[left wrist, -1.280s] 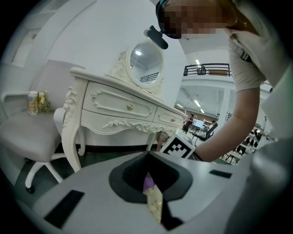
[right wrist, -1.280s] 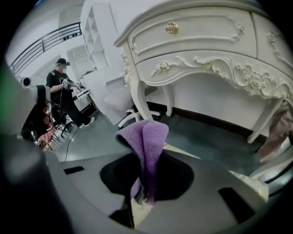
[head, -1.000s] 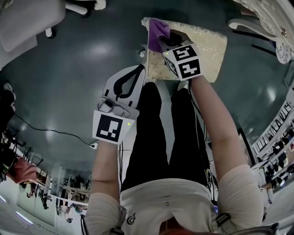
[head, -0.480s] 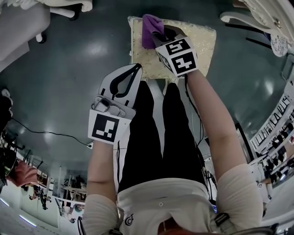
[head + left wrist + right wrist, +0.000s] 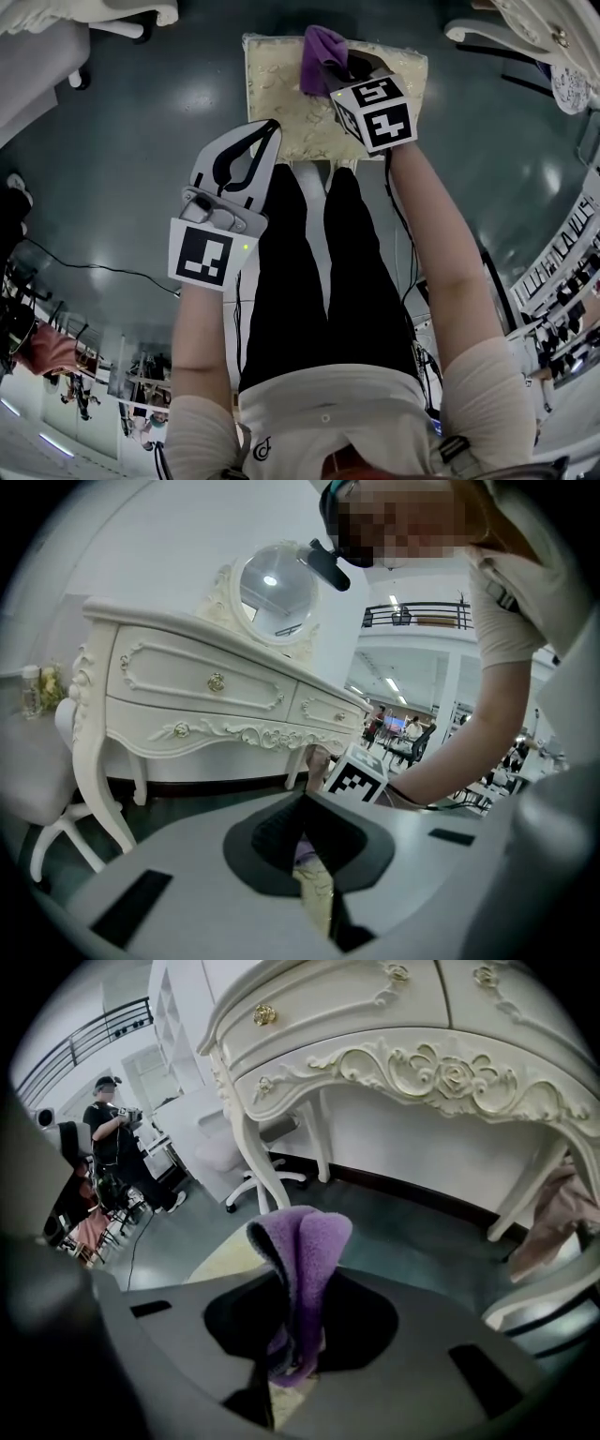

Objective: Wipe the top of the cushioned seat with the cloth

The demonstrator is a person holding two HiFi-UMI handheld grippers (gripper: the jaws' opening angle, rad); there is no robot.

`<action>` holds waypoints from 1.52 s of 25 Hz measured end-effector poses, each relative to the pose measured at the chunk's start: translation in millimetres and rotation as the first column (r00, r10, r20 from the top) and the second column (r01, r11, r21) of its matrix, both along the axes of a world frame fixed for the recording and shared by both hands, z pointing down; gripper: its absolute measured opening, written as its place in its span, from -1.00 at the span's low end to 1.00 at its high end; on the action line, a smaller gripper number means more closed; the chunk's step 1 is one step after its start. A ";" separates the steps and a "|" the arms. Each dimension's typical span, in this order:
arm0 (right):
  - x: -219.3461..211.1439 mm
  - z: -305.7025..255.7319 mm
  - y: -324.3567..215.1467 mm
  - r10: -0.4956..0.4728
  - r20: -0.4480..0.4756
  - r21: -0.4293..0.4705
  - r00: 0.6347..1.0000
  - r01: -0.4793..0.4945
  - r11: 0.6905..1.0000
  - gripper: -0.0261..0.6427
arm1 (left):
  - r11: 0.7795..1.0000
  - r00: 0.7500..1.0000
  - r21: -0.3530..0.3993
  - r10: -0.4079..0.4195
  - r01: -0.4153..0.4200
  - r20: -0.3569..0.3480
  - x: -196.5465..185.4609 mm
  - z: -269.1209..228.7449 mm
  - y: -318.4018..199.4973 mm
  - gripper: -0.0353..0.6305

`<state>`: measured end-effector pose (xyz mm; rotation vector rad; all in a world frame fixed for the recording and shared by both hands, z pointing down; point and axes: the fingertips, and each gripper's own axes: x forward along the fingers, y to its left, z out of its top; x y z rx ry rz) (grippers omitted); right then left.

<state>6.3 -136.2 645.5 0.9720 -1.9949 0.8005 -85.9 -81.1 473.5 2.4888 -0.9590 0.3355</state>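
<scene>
Right gripper (image 5: 345, 73) is clamped on the purple cloth (image 5: 322, 52), which pokes out ahead of its tips onto the cushioned seat (image 5: 281, 94). In the last second it slid from the far-left corner toward mid-edge, so the wipe's underway, most still undone. Left gripper (image 5: 269, 129) closed, empty, idle.

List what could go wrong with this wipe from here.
1. The cloth stands bunched in the shut jaws of the right gripper, so hard jaw tips rather than cloth may drag on the cushioned seat.
2. The cloth sits near the seat's far edge; a stroke further away could run off it.
3. The left gripper is shut on nothing, so nothing steadies the seat if it shifts.
</scene>
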 end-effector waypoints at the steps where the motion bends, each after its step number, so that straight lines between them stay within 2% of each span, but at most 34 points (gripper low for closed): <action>1: 5.0 0.3 -0.2 -0.002 -0.006 0.002 1.000 0.002 1.000 -0.67 | 1.000 1.000 0.004 0.006 -0.006 0.010 4.6 1.5 0.5 -0.86; 10: 57.3 1.5 3.8 0.018 -0.045 -0.003 0.999 -0.018 1.000 -0.67 | 0.999 0.999 0.043 0.020 -0.021 0.027 51.4 -0.3 -1.9 -0.86; 18: 117.6 2.9 12.9 0.060 -0.055 -0.036 0.997 -0.062 0.997 -0.67 | 0.994 0.995 0.066 0.079 -0.083 0.068 100.7 -6.0 11.6 -0.85; 24: 158.4 3.0 18.8 0.049 -0.100 -0.058 0.994 -0.055 0.997 -0.67 | 0.989 0.989 0.081 0.113 -0.121 0.098 125.4 -4.2 17.9 -0.86; 28: 180.6 4.6 22.5 0.038 -0.114 -0.064 0.993 -0.046 0.997 -0.67 | 0.993 0.992 0.069 0.085 -0.092 0.092 137.6 -2.0 22.9 -0.85; 31: 200.2 6.9 27.4 0.029 -0.131 -0.070 0.991 -0.038 0.997 -0.67 | 0.998 0.997 0.049 0.033 -0.036 0.066 147.8 -3.2 24.2 -0.85; 35: 224.0 9.0 33.3 0.061 -0.161 -0.083 0.985 -0.075 0.994 -0.67 | 0.999 0.999 0.045 -0.008 0.006 0.046 159.2 -10.4 23.7 -0.85; 38: 228.3 -0.6 35.4 0.095 -0.148 -0.078 0.984 -0.107 0.991 -0.68 | 0.999 0.999 0.044 -0.023 0.022 0.031 163.8 -17.0 23.3 -0.85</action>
